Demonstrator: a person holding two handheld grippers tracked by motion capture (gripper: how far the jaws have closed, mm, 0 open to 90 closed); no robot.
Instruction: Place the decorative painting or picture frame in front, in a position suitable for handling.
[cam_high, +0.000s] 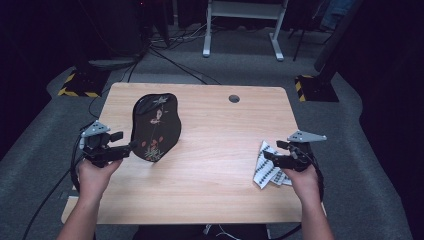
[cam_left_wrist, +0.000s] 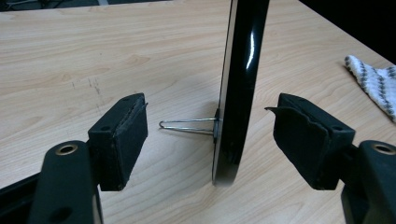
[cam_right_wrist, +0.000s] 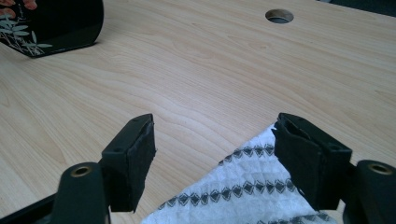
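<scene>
The glossy black oval plaque with painted flowers (cam_high: 155, 127) stands upright on edge at the left centre of the high view, propped by a thin wire stand (cam_left_wrist: 187, 126). In the left gripper view its dark rim rises vertically between the pads, nearer the right one and touching neither. The left tool (cam_high: 129, 146) is released, its jaws wide, and is the nearer one; closing would pinch the rim across its thickness. At the lower right, the right tool (cam_high: 268, 157), also released, hovers over a white patterned cloth (cam_high: 270, 171) on the pale wooden worktop (cam_high: 220, 130).
</scene>
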